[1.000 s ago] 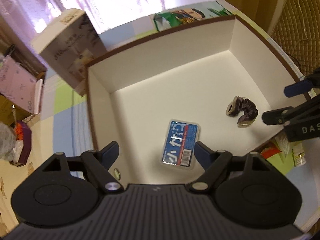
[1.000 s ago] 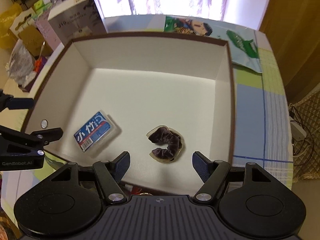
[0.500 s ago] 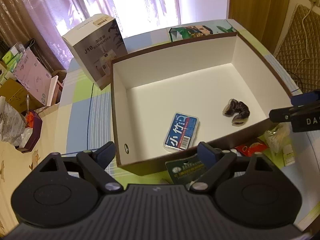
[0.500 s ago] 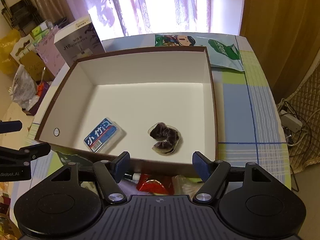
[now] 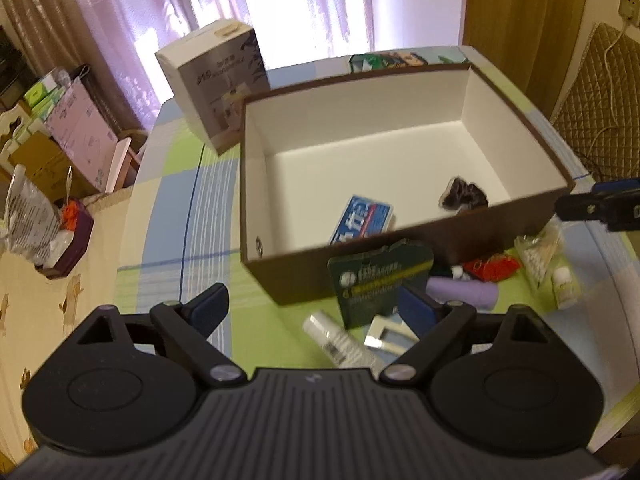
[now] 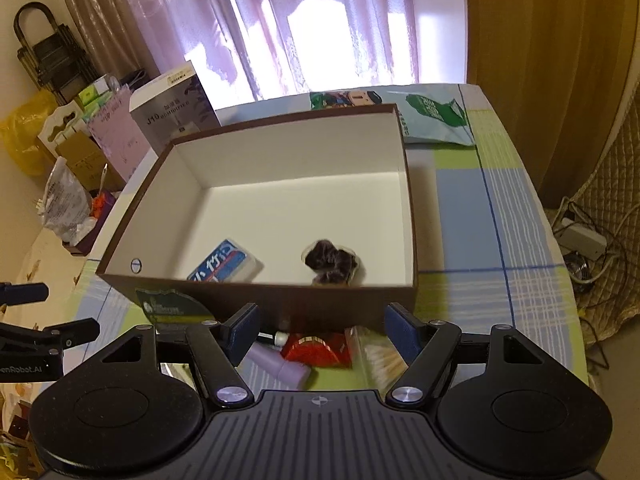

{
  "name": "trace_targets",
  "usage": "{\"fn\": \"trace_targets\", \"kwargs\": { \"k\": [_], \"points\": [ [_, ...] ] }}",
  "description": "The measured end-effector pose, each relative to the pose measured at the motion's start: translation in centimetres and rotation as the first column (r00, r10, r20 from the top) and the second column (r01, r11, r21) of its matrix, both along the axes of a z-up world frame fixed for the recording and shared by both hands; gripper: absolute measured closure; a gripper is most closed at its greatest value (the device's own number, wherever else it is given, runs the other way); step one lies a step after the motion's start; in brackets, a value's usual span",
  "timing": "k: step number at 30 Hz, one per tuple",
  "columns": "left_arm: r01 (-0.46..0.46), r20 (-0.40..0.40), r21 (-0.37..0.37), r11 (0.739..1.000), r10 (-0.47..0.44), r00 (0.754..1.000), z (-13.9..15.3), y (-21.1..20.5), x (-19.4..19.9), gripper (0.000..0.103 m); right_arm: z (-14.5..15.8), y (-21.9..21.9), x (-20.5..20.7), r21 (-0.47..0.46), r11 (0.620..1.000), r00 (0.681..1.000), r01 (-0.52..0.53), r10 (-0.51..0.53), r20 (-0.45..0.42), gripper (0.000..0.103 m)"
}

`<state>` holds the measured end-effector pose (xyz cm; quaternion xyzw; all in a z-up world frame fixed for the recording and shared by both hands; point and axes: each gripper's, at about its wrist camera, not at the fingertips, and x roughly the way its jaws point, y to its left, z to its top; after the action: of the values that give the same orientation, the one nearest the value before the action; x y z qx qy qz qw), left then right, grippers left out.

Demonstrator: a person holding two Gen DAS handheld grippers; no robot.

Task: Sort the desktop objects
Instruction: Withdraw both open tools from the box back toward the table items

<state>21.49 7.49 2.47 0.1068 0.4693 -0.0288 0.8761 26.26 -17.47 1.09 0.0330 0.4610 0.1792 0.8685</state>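
Both claws hang above the near edge of the desk (image 6: 500, 216), tipped forward and down toward the clutter, each with its fingers spread wide and nothing between them.

Left claw (image 5: 316, 306): just under its right finger lie a white clip-like piece (image 5: 386, 334) and a small white bottle (image 5: 338, 340) on its side. A little ahead, a green card package (image 5: 380, 276) leans against the near wall of the brown box (image 5: 460, 236). Right of that sit a lavender tube (image 5: 464, 290), a red packet (image 5: 492, 266), a bag of cotton swabs (image 5: 540, 248) and a small white vial (image 5: 565, 284). The right claw's finger juts in at the far right edge of this view.

Right claw (image 6: 322, 332): directly beneath its gap are the red packet (image 6: 316, 350) and the lavender tube (image 6: 280, 364), with the cotton swabs (image 6: 380, 360) by its right finger and the green card package (image 6: 168, 308) off to its left. The left claw (image 6: 44, 312) shows at the left edge.

Beyond both, inside the brown box (image 6: 412, 208), a blue-labelled case (image 6: 224, 264) lies left and a dark scrunchie (image 6: 332, 262) right, near the front wall, apart from each other. Farther still stand a grey carton (image 6: 172, 116) at the box's far left corner and flat printed bags (image 6: 436, 116) behind it.
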Motion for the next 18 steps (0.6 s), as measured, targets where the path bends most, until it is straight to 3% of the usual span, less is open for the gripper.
{"fn": "trace_targets", "kwargs": {
  "k": [18],
  "points": [
    [-0.044, -0.117, 0.009, 0.999, 0.045, 0.992, -4.5, 0.8, -4.0, 0.014, -3.8, -1.7, -4.6, -0.022, 0.999, 0.998, -0.025, 0.024, -0.051, 0.028]
  ]
}}
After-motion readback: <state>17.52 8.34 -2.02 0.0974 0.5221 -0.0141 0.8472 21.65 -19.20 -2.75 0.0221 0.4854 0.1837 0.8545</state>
